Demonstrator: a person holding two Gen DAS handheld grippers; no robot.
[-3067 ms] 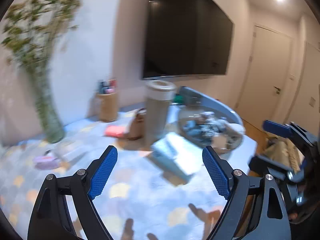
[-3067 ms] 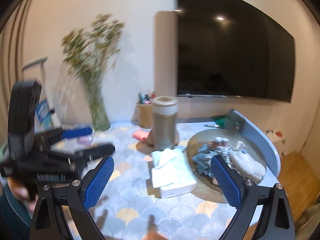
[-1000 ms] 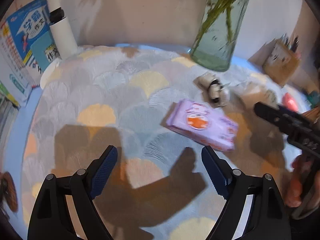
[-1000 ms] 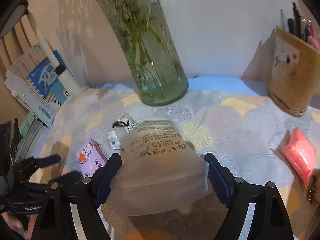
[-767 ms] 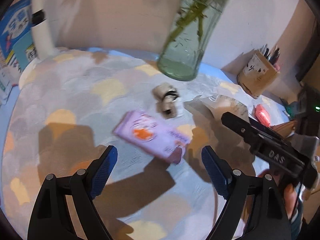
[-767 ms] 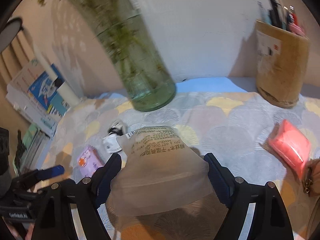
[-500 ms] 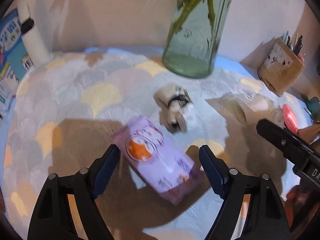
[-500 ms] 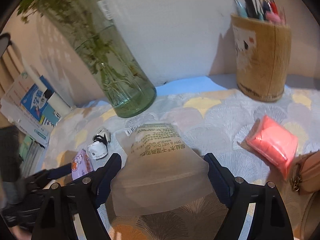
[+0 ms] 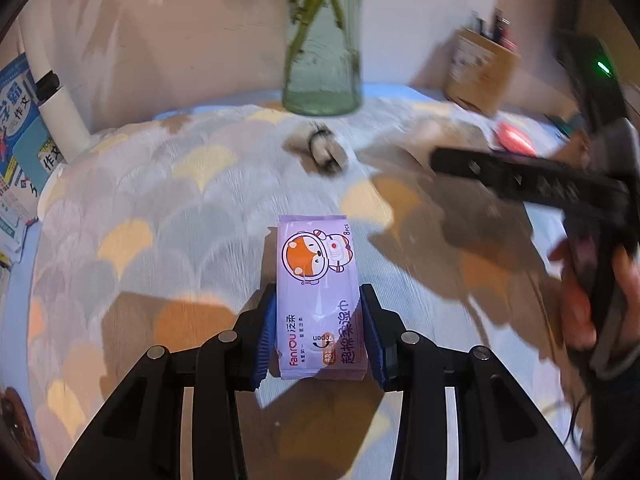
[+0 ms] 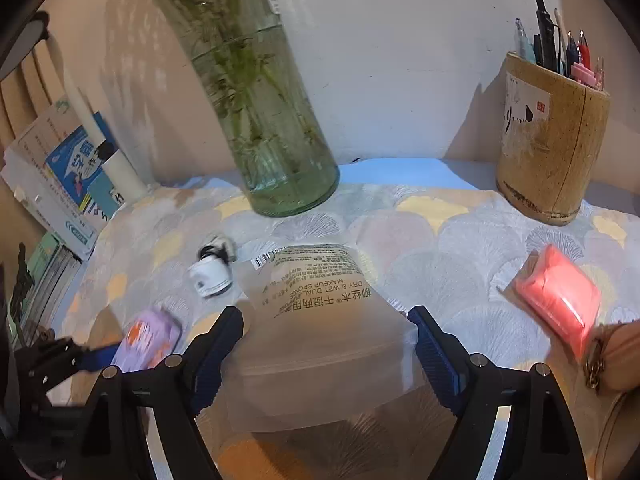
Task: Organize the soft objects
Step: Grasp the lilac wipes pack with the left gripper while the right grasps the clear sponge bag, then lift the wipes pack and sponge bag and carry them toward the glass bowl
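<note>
A purple wet-wipes pack [image 9: 316, 280] lies lengthwise on the fan-patterned tablecloth [image 9: 160, 200]. My left gripper [image 9: 318, 296] is closing on it, and its blue pads touch both long sides of the pack. The same pack [image 10: 148, 338] shows blurred at the lower left of the right wrist view. My right gripper [image 10: 325, 320] is shut on a translucent makeup-sponge bag [image 10: 320, 288], which stands wide between its fingers. A small rolled white bundle with a black band [image 10: 212, 272] and a pink soft pack [image 10: 556, 296] lie loose on the cloth.
A tall glass vase with green stems [image 10: 280, 152] stands at the back by the wall. A cork pen holder [image 10: 552, 136] is at the back right. Books [image 10: 60, 176] lean at the left edge. A tan purse [image 10: 612, 360] sits at the right edge.
My left gripper has moved in over the purple pack and narrowed its jaws onto the pack's sides. The right gripper still carries the sponge bag; its view has drifted a little.
</note>
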